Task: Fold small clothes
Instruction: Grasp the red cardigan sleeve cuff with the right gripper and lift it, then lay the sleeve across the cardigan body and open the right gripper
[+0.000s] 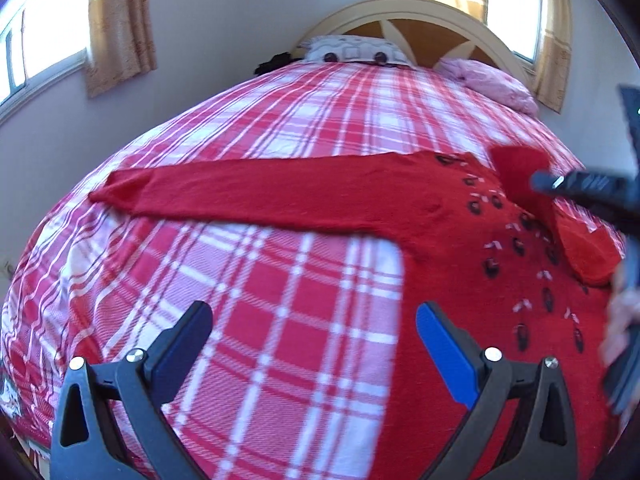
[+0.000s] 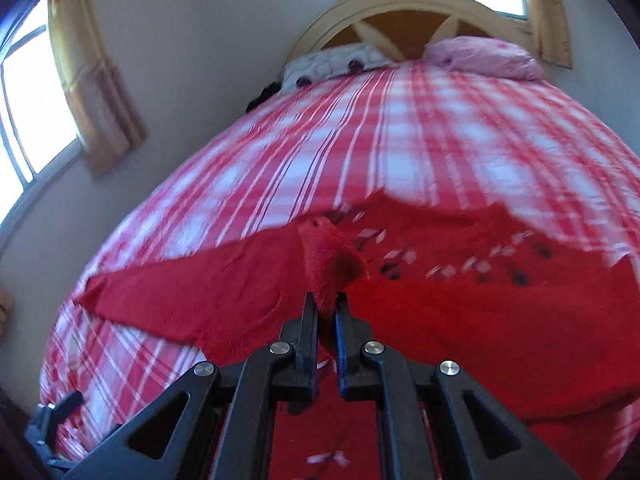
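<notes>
A small red knitted sweater (image 1: 472, 280) with dark cherry motifs lies on the plaid bed cover; its left sleeve (image 1: 248, 196) stretches flat to the left. My left gripper (image 1: 316, 328) is open and empty, just above the cover beside the sweater's left edge. My right gripper (image 2: 326, 304) is shut on the sweater's other sleeve (image 2: 328, 256) and holds it lifted over the sweater body (image 2: 460, 300). The right gripper also shows in the left wrist view (image 1: 540, 182), with the red sleeve (image 1: 520, 168) in it.
The bed has a red and white plaid cover (image 1: 280, 120). A patterned pillow (image 1: 356, 50) and a pink pillow (image 1: 496, 82) lie at the wooden headboard (image 1: 420, 20). Curtained windows stand left and behind. The wall runs along the bed's left side.
</notes>
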Demonstrator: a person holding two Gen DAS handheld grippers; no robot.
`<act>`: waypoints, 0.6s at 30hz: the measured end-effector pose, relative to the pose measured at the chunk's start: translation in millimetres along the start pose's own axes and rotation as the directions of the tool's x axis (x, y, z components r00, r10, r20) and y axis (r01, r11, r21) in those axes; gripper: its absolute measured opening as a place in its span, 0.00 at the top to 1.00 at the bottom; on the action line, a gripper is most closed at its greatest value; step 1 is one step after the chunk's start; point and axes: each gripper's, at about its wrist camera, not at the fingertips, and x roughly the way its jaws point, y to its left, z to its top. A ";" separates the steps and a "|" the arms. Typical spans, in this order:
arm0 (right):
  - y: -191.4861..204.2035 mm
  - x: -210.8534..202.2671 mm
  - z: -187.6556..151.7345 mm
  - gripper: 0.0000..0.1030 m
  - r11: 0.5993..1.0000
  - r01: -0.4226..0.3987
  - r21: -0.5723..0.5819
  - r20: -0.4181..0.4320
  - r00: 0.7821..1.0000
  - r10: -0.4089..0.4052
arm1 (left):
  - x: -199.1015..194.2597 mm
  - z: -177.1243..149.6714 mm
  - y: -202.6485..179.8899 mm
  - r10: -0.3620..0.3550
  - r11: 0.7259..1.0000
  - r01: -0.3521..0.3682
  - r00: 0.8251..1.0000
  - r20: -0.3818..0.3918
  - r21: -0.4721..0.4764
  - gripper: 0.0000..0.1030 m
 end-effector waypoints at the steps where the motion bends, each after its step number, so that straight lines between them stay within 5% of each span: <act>1: 7.2 12.5 -6.2 0.93 1.000 0.002 -0.013 -0.022 1.000 -0.003 | 1.9 -1.2 3.7 0.005 1.000 -0.005 1.000 -0.006 -0.006 0.00; 6: 16.5 42.8 -31.0 0.93 0.998 0.009 -0.067 -0.073 0.997 -0.014 | 15.2 -5.4 18.1 0.015 0.999 -0.016 0.999 -0.044 -0.037 0.00; 18: 33.9 46.9 -27.7 0.90 0.991 -0.018 -0.130 -0.068 0.998 0.009 | 26.9 -9.7 11.8 -0.003 1.000 0.002 0.997 -0.071 -0.018 0.00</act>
